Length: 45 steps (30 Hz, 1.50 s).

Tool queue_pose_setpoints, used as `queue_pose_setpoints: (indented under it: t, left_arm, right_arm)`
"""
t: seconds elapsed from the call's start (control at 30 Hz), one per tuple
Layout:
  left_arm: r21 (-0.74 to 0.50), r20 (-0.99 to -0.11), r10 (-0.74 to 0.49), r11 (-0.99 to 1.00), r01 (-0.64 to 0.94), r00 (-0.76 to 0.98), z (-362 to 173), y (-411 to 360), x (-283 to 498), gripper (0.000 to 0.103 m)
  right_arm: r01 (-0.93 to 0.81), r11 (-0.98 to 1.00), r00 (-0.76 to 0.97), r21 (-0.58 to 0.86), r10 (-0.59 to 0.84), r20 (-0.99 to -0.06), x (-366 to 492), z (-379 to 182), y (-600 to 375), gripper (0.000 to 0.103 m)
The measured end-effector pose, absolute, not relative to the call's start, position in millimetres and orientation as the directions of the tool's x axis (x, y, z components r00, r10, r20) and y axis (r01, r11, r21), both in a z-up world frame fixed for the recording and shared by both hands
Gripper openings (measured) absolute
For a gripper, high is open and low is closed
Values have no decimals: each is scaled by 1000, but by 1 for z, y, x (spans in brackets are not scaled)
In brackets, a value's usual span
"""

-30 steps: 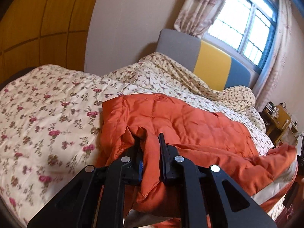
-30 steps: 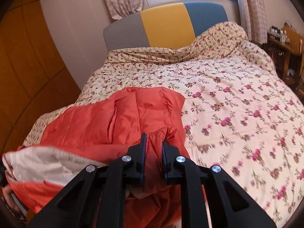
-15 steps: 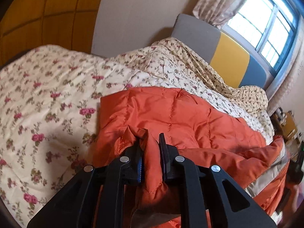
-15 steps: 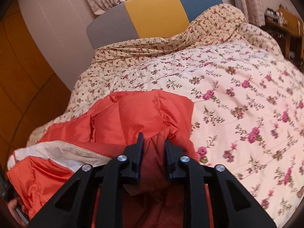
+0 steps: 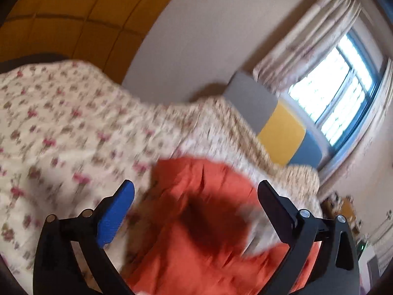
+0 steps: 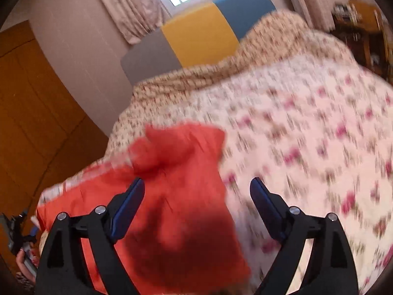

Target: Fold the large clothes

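An orange quilted jacket (image 5: 203, 221) with a pale lining lies folded over on the floral bedspread (image 5: 61, 132). Both views are blurred by motion. My left gripper (image 5: 196, 189) hangs above the jacket's near edge, its jaws opening wide, and the pads touch nothing. In the right wrist view the same jacket (image 6: 172, 196) fills the lower left. My right gripper (image 6: 196, 186) is over the jacket's right edge with its jaws opening; cloth lies below the gap, not pressed by either pad.
The headboard (image 6: 196, 34) in grey, yellow and blue stands at the far end under a curtained window (image 5: 343, 93). Wooden wardrobe panels (image 6: 32, 113) line the left. A cluttered wooden table (image 6: 361, 24) sits right of the bed. A hand (image 6: 23, 268) holds the other gripper at lower left.
Both grippers were shut on folds of the orange jacket; both have now let go and spread wide. The jacket has dropped onto the bed and both cameras have rolled and swung.
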<state>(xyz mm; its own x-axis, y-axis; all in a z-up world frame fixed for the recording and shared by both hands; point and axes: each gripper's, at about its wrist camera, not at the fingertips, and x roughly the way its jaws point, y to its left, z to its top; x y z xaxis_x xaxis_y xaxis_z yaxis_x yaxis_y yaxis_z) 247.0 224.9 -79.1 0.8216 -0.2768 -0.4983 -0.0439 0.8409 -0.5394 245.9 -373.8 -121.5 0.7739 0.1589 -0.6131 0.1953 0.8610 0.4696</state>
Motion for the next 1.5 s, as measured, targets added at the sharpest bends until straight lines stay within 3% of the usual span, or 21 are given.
queue_pose_setpoints:
  t: [0.1, 0.27, 0.33, 0.4, 0.43, 0.47, 0.5, 0.57, 0.67, 0.77, 1.13, 1.2, 1.23, 1.3, 1.37, 1.4, 1.5]
  left_arm:
    - [-547, -532, -339, 837, -9, 776, -105, 219, 230, 100]
    - [-561, -555, -426, 826, 57, 715, -139, 191, 209, 100]
    - [-507, -573, -391, 859, 63, 721, -142, 181, 210, 100]
    - [-493, -599, -382, 869, 53, 704, -146, 175, 216, 100]
    - [-506, -604, -396, 861, 51, 692, -150, 173, 220, 96]
    - [-501, -616, -393, 864, 45, 682, -152, 169, 222, 79]
    - [-485, -629, -381, 873, 40, 677, -153, 167, 222, 70]
    - [-466, -637, -386, 882, 65, 668, -150, 159, 218, 42]
    - [-434, -652, -384, 896, 94, 654, -145, 155, 207, 29]
    - [-426, -654, -392, 898, 113, 647, -142, 156, 194, 26]
    - [-443, -648, -460, 876, 191, 607, -138, 154, 114, 26]
    - [-429, -650, -450, 882, 193, 612, -138, 152, 101, 30]
    - [-415, -655, -435, 890, 187, 618, -138, 152, 96, 37]
    - [-397, -652, -419, 899, 186, 633, -133, 154, 88, 54]
    - [-379, -627, -408, 904, 198, 664, -124, 158, 79, 71]
    - [-347, -607, -385, 916, 204, 696, -116, 161, 74, 74]
    - [-244, -572, -307, 949, 200, 760, -96, 163, 72, 82]
  right_arm:
    - [195, 836, 743, 513, 216, -634, 229, -147, -379, 87]
    - [161, 738, 721, 655, 365, -589, 226, -175, -378, 86]
    - [176, 705, 723, 687, 381, -576, 229, -182, -376, 82]
    - [182, 720, 719, 670, 368, -590, 231, -182, -371, 65]
    - [181, 723, 714, 667, 370, -595, 231, -182, -368, 57]
    - [171, 718, 709, 675, 386, -590, 230, -181, -365, 44]
    - [163, 717, 710, 678, 392, -585, 228, -180, -362, 36]
    - [146, 726, 710, 672, 396, -582, 222, -173, -360, 30]
    - [133, 732, 707, 668, 403, -582, 210, -164, -359, 26]
    - [120, 746, 703, 655, 402, -587, 198, -158, -357, 26]
    - [117, 735, 677, 668, 434, -595, 99, -151, -371, 26]
    - [119, 742, 672, 660, 429, -604, 84, -151, -372, 31]
    - [126, 747, 670, 653, 421, -611, 77, -152, -373, 35]
    - [155, 762, 676, 628, 382, -630, 68, -149, -376, 54]
    - [168, 782, 709, 601, 328, -625, 66, -139, -380, 62]
    - [161, 793, 736, 588, 301, -607, 62, -129, -383, 68]
    - [144, 835, 767, 531, 244, -593, 68, -106, -383, 72]
